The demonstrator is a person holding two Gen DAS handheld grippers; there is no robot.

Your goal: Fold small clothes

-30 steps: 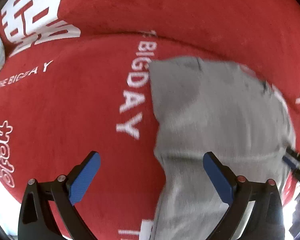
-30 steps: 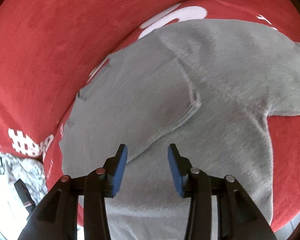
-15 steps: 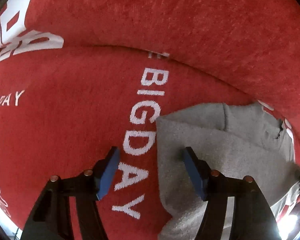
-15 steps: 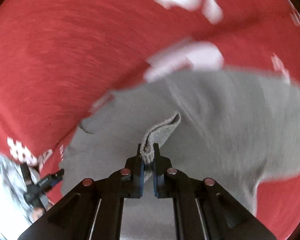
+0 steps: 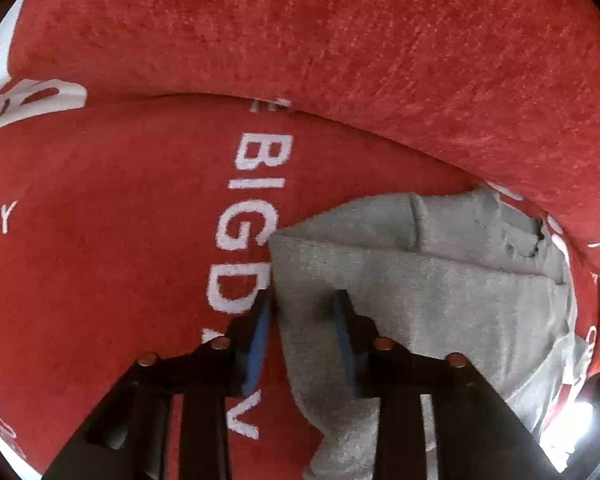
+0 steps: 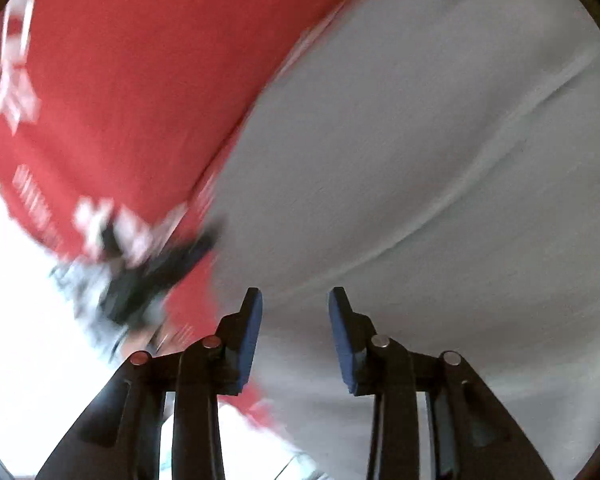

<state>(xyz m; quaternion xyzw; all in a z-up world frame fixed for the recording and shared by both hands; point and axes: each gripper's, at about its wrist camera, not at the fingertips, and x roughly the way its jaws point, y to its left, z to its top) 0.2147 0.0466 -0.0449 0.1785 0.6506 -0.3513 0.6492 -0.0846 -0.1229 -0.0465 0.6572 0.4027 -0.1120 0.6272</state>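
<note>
A small grey knit garment (image 5: 420, 292) lies on a red cover, folded over itself with a fold edge across its top. My left gripper (image 5: 302, 304) is part-open and straddles the garment's left edge, one blue pad on the red cover, the other on the grey cloth. In the blurred right wrist view the same grey garment (image 6: 440, 160) fills the right side. My right gripper (image 6: 294, 300) is open and empty just above the cloth.
The red cover (image 5: 120, 220) with white lettering wraps a cushioned seat and its backrest (image 5: 340, 40). In the right wrist view the red cover (image 6: 120, 80) ends at bright white on the left, where my blurred left gripper (image 6: 148, 276) shows.
My right gripper let go of the grey fold it was pinching and opened, and its view swung fast. My left gripper narrowed and came in over the garment's left edge.
</note>
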